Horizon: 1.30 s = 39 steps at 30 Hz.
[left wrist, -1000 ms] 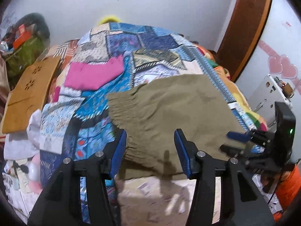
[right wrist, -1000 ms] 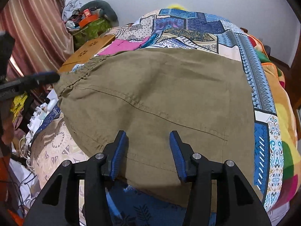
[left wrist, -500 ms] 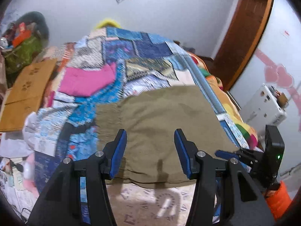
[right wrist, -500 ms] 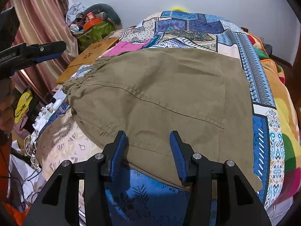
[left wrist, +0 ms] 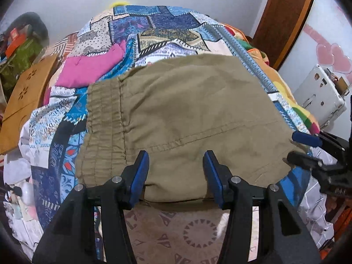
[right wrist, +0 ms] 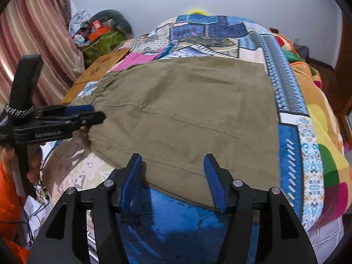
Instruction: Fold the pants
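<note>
I am holding the left gripper with its jaws spread apart over the near edge of the pants, clamped on nothing. The right gripper is likewise gaping, empty, just above the same near edge, further toward the leg end. The pants are lying flat on the patchwork quilt, already looking folded into a compact slab, the elastic waistband sitting at the left end.

What is worrying me: if I am closing on the near edge now, the fingers may be pinching only the top layer, or catching the quilt beneath the pants, so the fold drags the bedding or opens up. The near edge is also hanging close to the mattress side, so a tug toward me could be sliding the pants off.

Beyond the pants, a pink garment is lying on the quilt. Farther left of the pants, a green box is holding an orange item and assorted clutter; I cannot tell what exactly.
</note>
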Each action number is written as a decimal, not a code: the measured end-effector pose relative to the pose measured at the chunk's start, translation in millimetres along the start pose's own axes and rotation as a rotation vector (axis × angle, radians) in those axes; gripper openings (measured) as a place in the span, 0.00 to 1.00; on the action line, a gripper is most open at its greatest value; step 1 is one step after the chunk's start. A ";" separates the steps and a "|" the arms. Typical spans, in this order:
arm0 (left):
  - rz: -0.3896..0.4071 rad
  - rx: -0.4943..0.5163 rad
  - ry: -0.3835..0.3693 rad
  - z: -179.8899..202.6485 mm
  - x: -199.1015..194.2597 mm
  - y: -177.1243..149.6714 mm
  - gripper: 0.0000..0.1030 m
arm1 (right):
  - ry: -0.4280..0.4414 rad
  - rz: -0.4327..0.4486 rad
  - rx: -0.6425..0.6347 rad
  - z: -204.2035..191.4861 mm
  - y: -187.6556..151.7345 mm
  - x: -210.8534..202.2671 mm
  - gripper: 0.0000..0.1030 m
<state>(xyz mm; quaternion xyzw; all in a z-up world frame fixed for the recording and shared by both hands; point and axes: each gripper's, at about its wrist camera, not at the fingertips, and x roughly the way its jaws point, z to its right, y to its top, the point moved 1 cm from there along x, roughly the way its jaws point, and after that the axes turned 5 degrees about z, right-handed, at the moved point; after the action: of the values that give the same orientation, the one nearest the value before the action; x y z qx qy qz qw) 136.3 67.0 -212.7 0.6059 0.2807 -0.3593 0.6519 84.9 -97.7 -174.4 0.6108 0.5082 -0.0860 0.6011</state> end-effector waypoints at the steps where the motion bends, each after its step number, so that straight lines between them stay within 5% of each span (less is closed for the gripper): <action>1: 0.011 -0.005 -0.001 -3.3 -4.0 4.3 0.50 | -0.004 0.005 0.002 2.4 2.6 -1.9 0.53; 9: 0.130 -0.052 0.096 -46.9 -18.5 59.7 0.65 | -0.106 0.109 -0.017 46.6 52.3 -17.1 0.57; 16: 0.048 -0.105 0.171 -94.9 33.6 89.8 0.66 | -0.172 0.117 -0.001 98.8 101.1 10.0 0.57; 23: -0.044 -0.131 0.131 -112.2 82.1 84.3 0.66 | -0.231 0.078 -0.059 140.9 140.5 69.3 0.57; 29: -0.024 -0.182 0.096 -122.1 88.7 78.4 0.65 | -0.224 -0.011 -0.053 161.3 152.3 128.6 0.56; 34: 0.015 -0.230 0.102 -129.3 84.9 71.9 0.61 | -0.318 -0.074 -0.131 171.3 137.2 172.0 0.39; 39: 0.005 -0.277 0.108 -131.2 83.6 73.5 0.61 | -0.307 -0.085 -0.090 175.8 137.0 167.2 0.39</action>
<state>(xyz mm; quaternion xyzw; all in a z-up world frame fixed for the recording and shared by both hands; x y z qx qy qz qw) 253.7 186.9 -250.6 0.5292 0.3606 -0.2825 0.7142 351.5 -122.9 -251.7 0.5409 0.4390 -0.1810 0.6942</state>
